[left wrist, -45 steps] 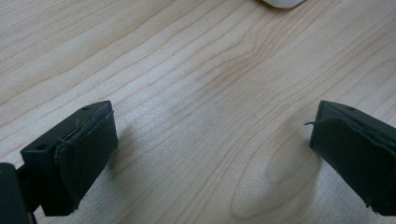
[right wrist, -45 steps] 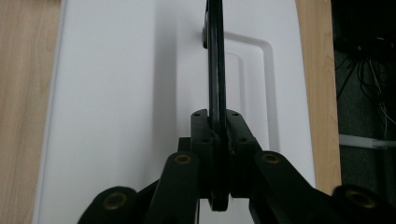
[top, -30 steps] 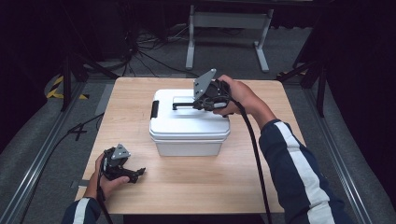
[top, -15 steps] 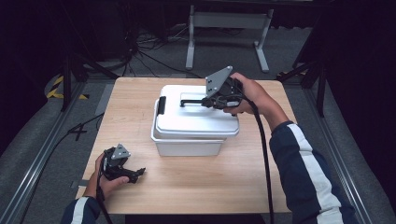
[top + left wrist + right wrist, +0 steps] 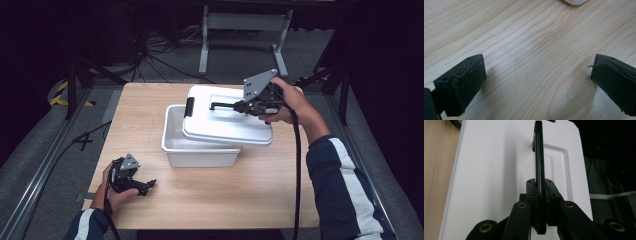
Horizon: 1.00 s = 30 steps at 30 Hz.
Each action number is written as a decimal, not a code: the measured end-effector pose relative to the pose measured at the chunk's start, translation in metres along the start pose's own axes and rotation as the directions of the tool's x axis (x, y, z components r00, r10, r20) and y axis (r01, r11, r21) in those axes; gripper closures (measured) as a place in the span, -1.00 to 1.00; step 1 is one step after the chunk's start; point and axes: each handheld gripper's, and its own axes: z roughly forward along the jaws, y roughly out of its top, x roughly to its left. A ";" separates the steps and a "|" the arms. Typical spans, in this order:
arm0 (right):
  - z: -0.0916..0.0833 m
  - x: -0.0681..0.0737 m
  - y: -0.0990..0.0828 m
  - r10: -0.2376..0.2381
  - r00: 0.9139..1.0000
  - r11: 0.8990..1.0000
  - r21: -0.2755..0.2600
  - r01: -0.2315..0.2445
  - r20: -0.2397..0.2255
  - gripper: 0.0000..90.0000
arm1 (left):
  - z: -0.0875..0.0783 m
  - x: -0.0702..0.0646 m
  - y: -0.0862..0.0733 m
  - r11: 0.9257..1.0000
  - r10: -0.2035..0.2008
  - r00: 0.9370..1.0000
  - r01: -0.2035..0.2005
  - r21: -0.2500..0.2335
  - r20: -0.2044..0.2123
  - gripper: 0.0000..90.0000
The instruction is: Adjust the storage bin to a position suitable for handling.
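The white lid [image 5: 227, 122] hangs lifted and tilted above the open white box [image 5: 192, 145], shifted to the right so that the box's left part lies uncovered; the lid's near edge overlaps the box's right side. A black handle [image 5: 222, 105] stands up from the middle of the lid, and a black clip [image 5: 189, 106] sits on its left edge. The right claw [image 5: 240, 106] is clamped on this handle, its two jaws pressed against the thin black bar from either side [image 5: 539, 195], with the person's right hand [image 5: 287, 102] behind it at the far right of the surface [image 5: 260, 195]. The box rests near the middle of the wooden surface. Well apart, at the near left corner, the left claw [image 5: 145, 185] rests low on the wood with its jaws spread wide and bare surface between them [image 5: 536, 75].
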 end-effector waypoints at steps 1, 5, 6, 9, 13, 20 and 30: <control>-0.003 0.000 -0.004 0.008 1.000 1.000 0.003 -0.008 0.004 0.88 | 0.001 0.000 0.000 1.000 0.002 1.000 -0.002 -0.005 -0.002 -0.99; -0.013 0.001 -0.018 0.027 0.999 1.000 0.014 -0.027 0.021 0.89 | 0.001 0.000 0.002 1.000 0.009 1.000 -0.009 -0.005 -0.003 -0.99; -0.018 0.000 -0.026 0.039 0.999 0.999 0.016 -0.039 0.026 0.89 | 0.001 0.000 0.002 1.000 0.008 1.000 -0.008 -0.003 -0.002 -0.99; -0.022 0.000 -0.032 0.052 0.998 0.999 0.013 -0.053 0.032 0.88 | 0.002 0.000 0.002 1.000 0.002 1.000 -0.002 -0.004 0.005 -0.99; -0.035 0.000 -0.048 0.071 0.996 0.997 0.013 -0.072 0.054 0.88 | 0.003 0.001 0.002 1.000 0.014 1.000 -0.014 -0.012 -0.002 -0.99; -0.056 0.003 -0.077 0.100 0.991 0.995 0.011 -0.102 0.085 0.89 | 0.003 -0.001 0.002 1.000 -0.007 1.000 0.007 -0.010 0.005 -0.99; -0.070 0.009 -0.117 0.161 0.981 0.986 0.036 -0.166 0.110 0.88 | 0.003 -0.001 0.002 1.000 -0.003 1.000 0.003 -0.009 0.000 -0.99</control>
